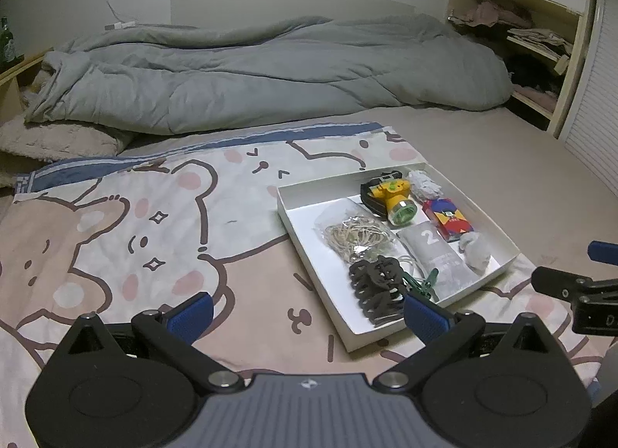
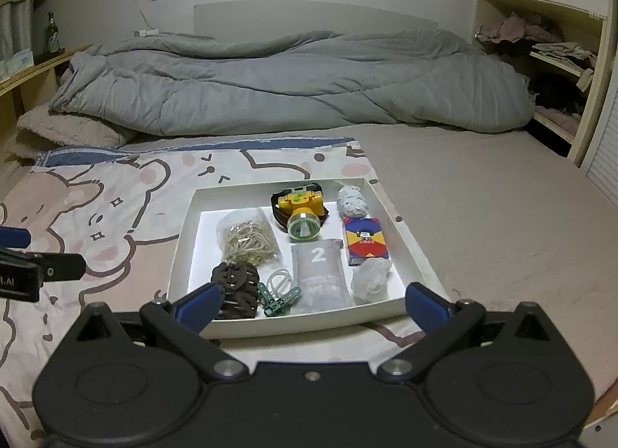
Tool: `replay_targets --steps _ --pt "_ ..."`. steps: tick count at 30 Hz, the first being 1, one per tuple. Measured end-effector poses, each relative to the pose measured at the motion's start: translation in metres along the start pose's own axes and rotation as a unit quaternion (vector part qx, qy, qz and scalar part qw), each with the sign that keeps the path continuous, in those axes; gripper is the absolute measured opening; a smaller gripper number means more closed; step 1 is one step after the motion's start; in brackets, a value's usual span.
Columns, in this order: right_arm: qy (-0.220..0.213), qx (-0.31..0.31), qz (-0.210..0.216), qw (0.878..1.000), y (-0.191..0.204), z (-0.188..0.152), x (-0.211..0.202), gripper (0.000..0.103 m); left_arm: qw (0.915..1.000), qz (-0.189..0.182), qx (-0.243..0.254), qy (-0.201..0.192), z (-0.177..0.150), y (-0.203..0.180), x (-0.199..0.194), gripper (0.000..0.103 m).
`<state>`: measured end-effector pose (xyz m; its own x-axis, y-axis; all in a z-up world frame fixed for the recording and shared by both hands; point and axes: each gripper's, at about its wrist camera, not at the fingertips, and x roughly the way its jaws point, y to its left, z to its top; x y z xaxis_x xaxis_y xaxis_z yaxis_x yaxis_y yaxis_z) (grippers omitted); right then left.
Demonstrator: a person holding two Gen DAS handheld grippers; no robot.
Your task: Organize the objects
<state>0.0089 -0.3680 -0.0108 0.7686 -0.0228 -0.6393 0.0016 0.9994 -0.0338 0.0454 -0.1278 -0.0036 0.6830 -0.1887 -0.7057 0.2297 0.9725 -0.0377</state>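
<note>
A shallow white box point(image 2: 184, 239) point(image 1: 309, 185) lies on the cartoon-bear cloth point(image 1: 135, 224) on the bed. Inside it are a yellow headlamp point(image 2: 303, 212) point(image 1: 392, 196), a bag of rubber bands point(image 2: 247, 241) point(image 1: 355, 237), a dark brown hair claw point(image 2: 235, 287) point(image 1: 376, 287), a green clip point(image 2: 276, 299), a grey pouch marked 2 point(image 2: 320, 274) point(image 1: 440, 254), a red and blue card box point(image 2: 365, 241) point(image 1: 448, 218) and two white wads point(image 2: 351, 202) point(image 2: 370, 280). My right gripper point(image 2: 311, 303) stands open at the box's near edge. My left gripper point(image 1: 309, 310) is open, left of the box's near corner.
A rumpled grey duvet point(image 2: 289, 84) lies across the far half of the bed. Open shelves with clothes point(image 2: 560, 53) stand at the right. A low shelf with a green bottle point(image 2: 52, 34) is at the left. Bare beige sheet point(image 2: 483, 216) spreads right of the box.
</note>
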Motion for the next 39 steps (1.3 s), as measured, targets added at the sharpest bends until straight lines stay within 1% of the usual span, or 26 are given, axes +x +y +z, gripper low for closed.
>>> replay_targets --steps 5,39 --pt "0.004 0.003 -0.001 1.000 0.0007 0.0000 0.0013 0.103 1.0000 0.000 0.008 -0.001 -0.0025 -0.0033 -0.0004 0.103" --pt "0.003 0.007 0.006 1.000 0.0000 -0.0002 -0.0016 0.103 1.0000 0.000 0.004 0.002 -0.0030 0.0003 -0.0003 0.103"
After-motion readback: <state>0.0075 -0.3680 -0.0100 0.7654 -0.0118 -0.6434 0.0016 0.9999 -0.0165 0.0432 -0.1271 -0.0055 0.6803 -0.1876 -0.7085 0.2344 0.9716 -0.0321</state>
